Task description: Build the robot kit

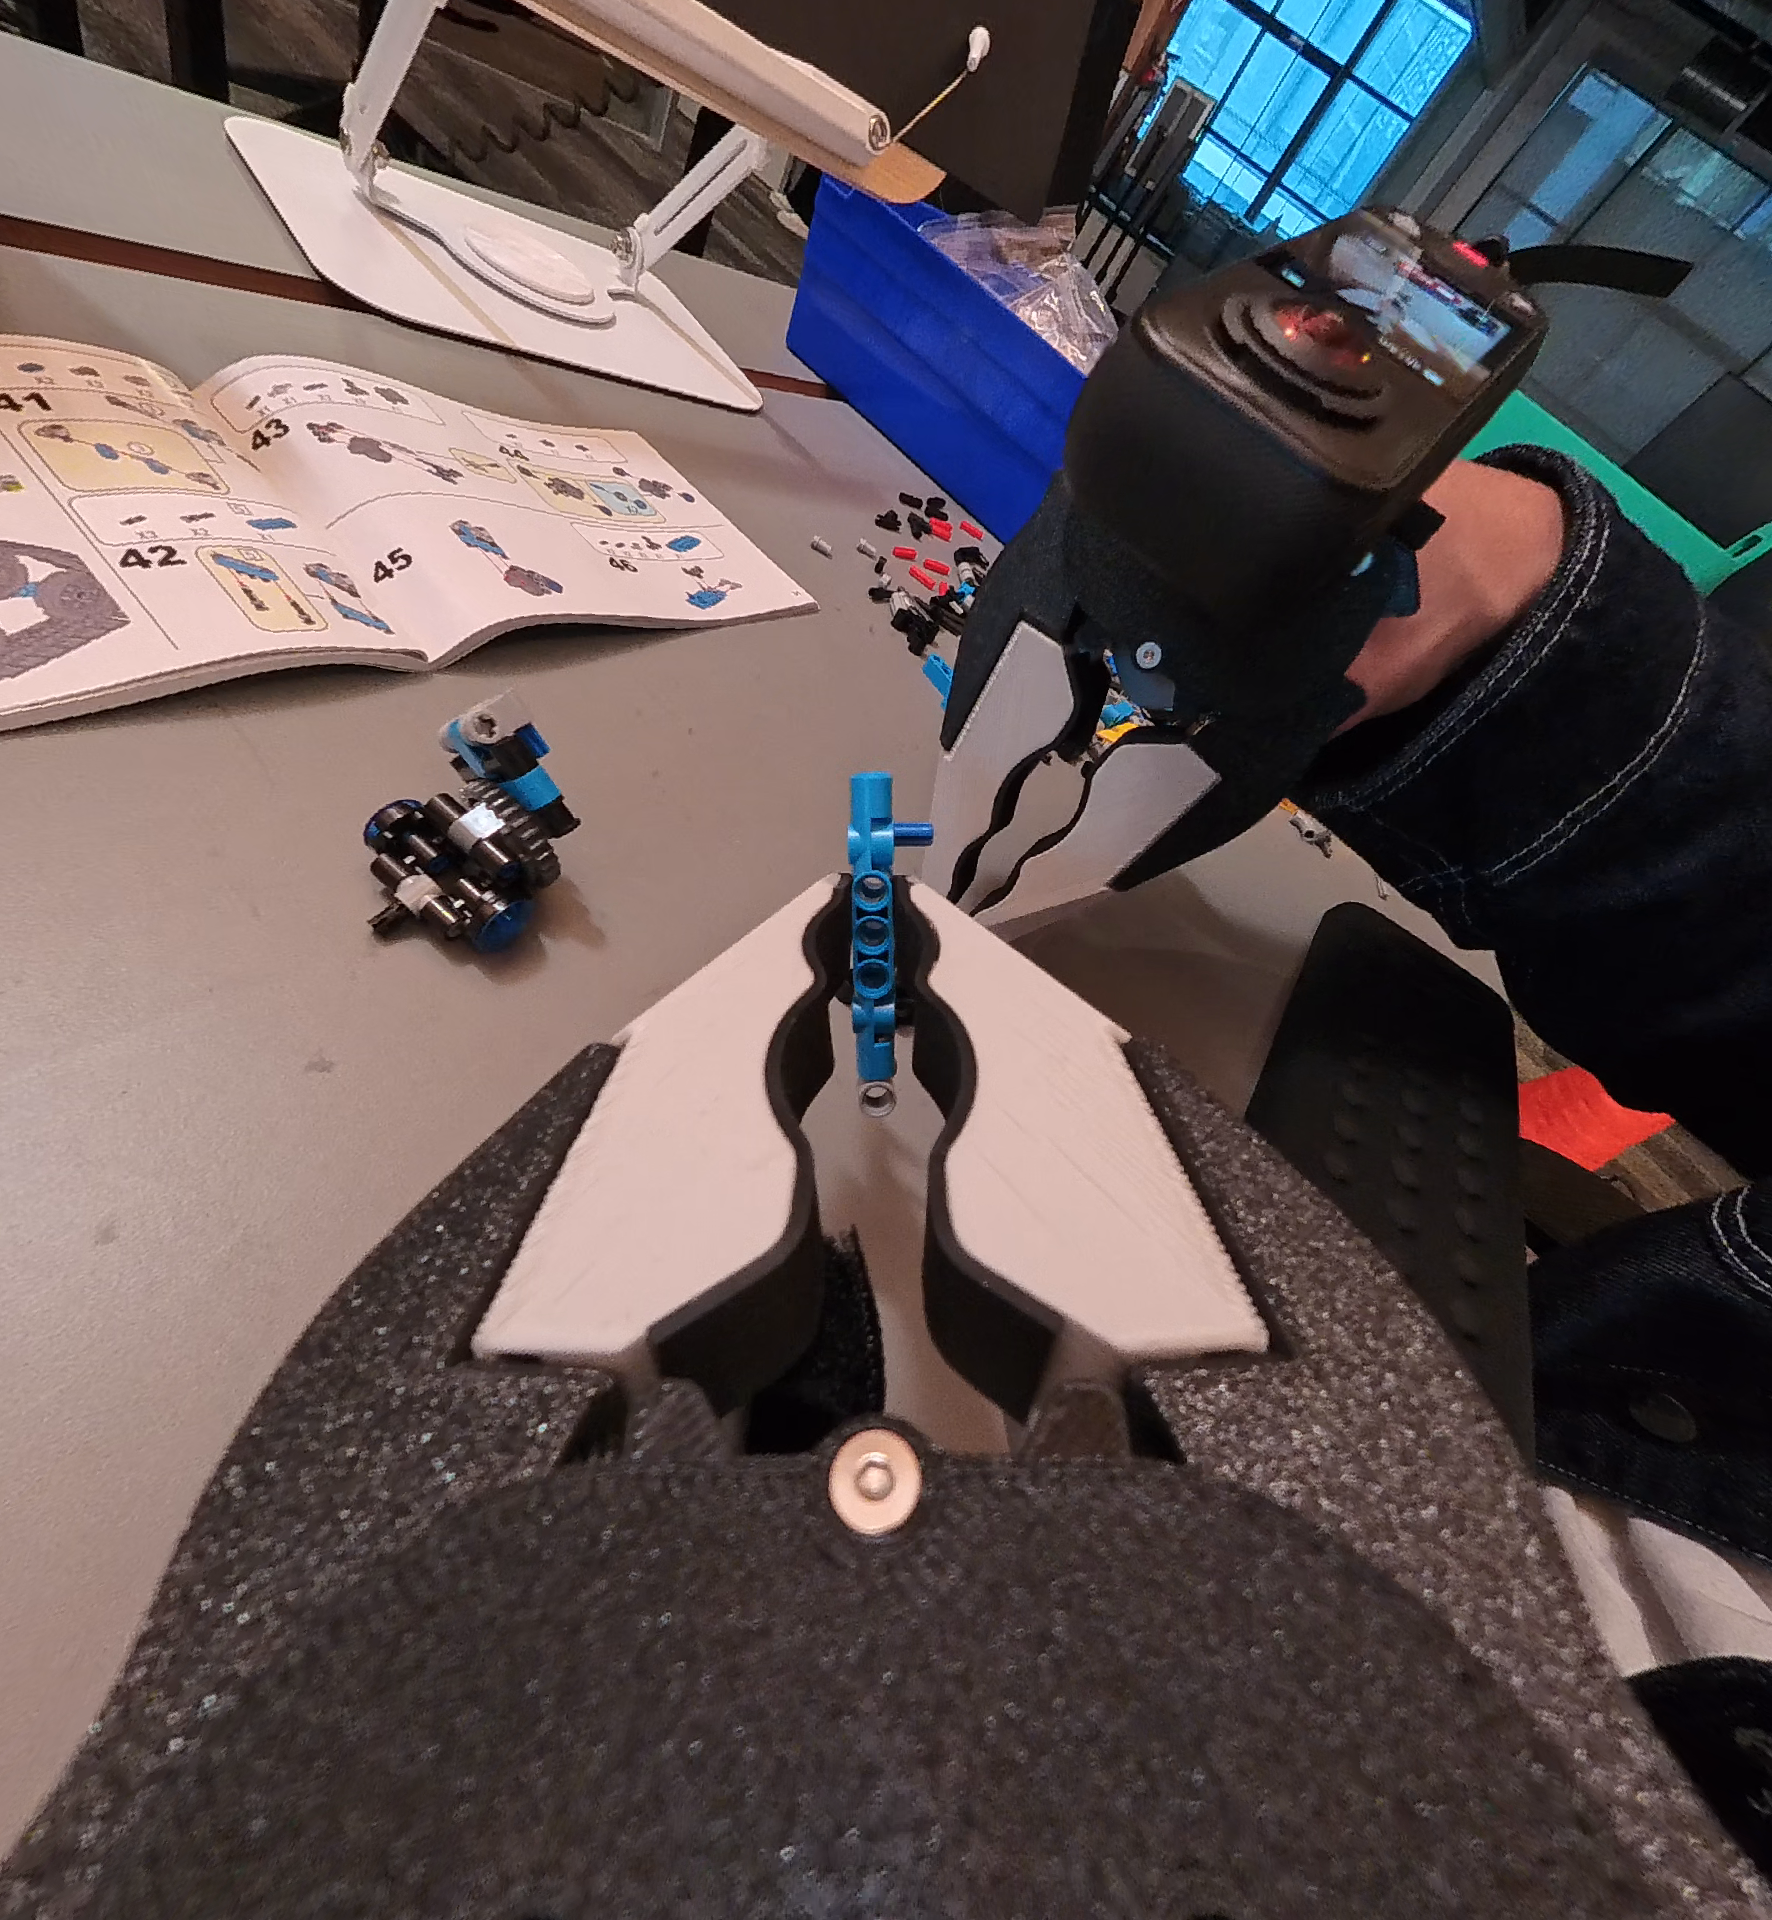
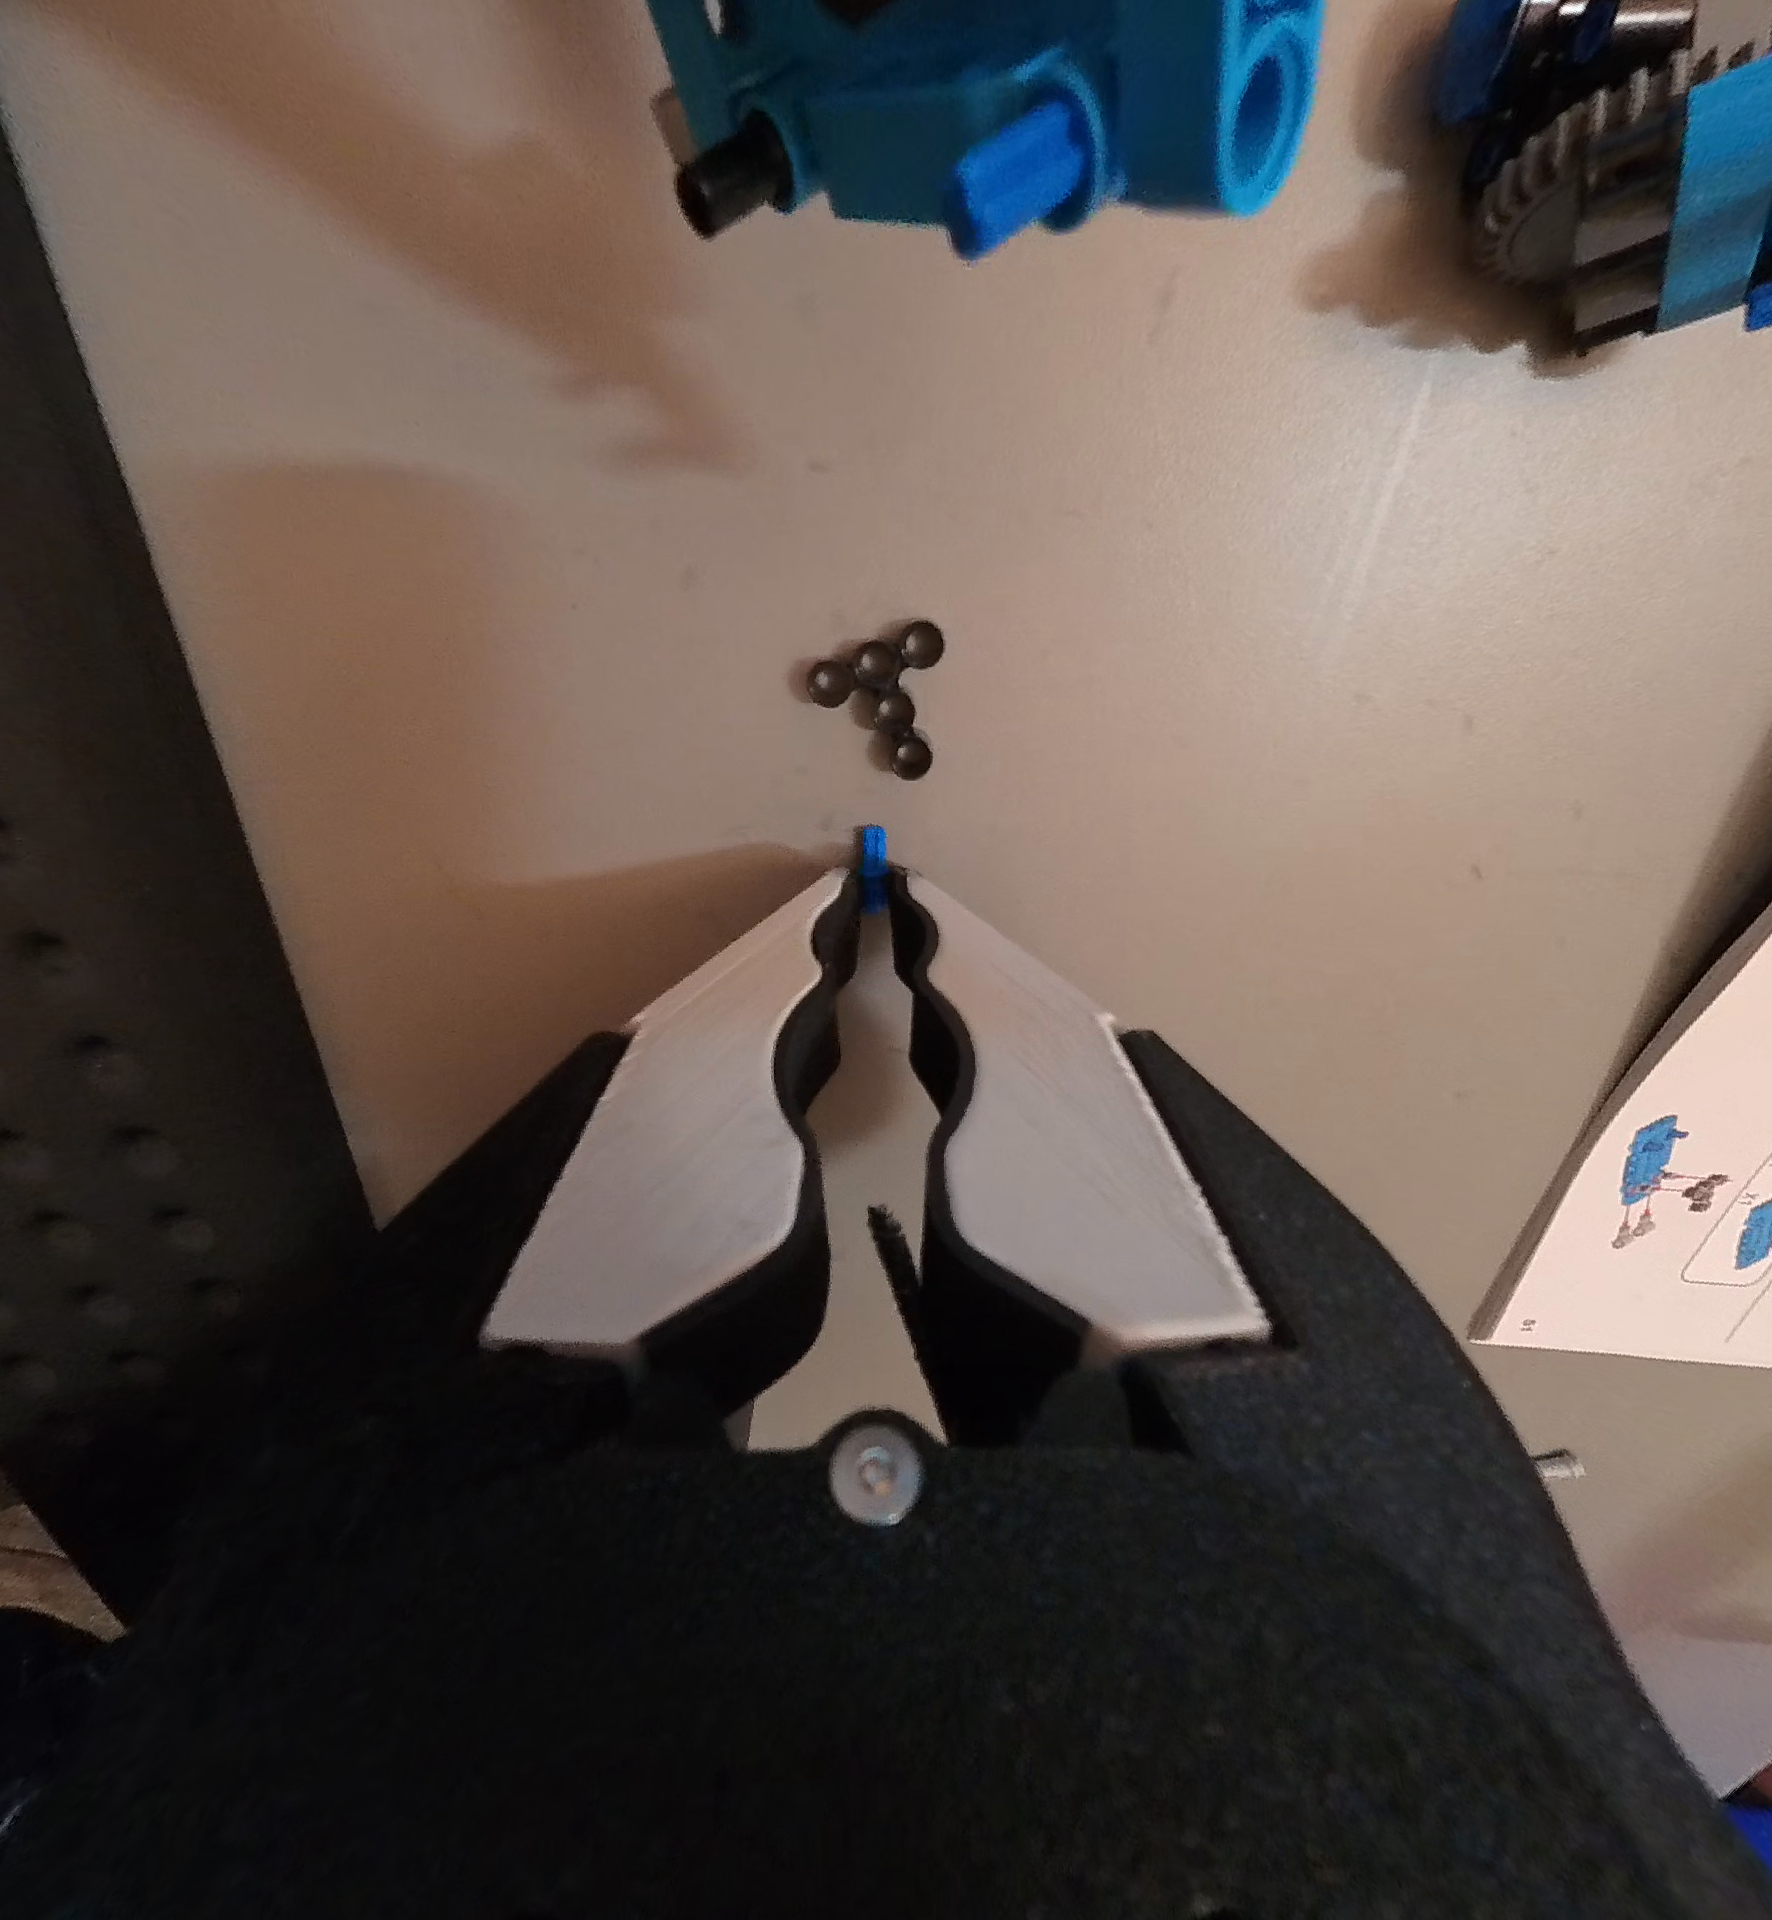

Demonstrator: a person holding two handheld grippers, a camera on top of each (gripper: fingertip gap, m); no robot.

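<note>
My left gripper (image 1: 874, 899) is shut on a light blue holed beam (image 1: 871, 935) and holds it upright above the grey table (image 1: 186, 1039); a blue pin sticks out of the beam's top. The beam also shows large and blurred at the top of the right wrist view (image 2: 986, 104). My right gripper (image 2: 869, 883) is shut on a small blue pin (image 2: 870, 852), pointing down at the table just before a dark T-shaped piece (image 2: 880, 694). The right gripper also shows in the left wrist view (image 1: 975, 894), just right of the beam.
A black-and-blue gear assembly (image 1: 466, 842) lies left of the beam, also seen in the right wrist view (image 2: 1640, 177). An open instruction booklet (image 1: 321, 520), loose small parts (image 1: 923, 571), a blue bin (image 1: 934, 343) and a white stand (image 1: 508, 239) lie beyond. A black chair (image 1: 1401, 1091) sits right. The tips of one gripper are about 12 cm away from the tips of the other.
</note>
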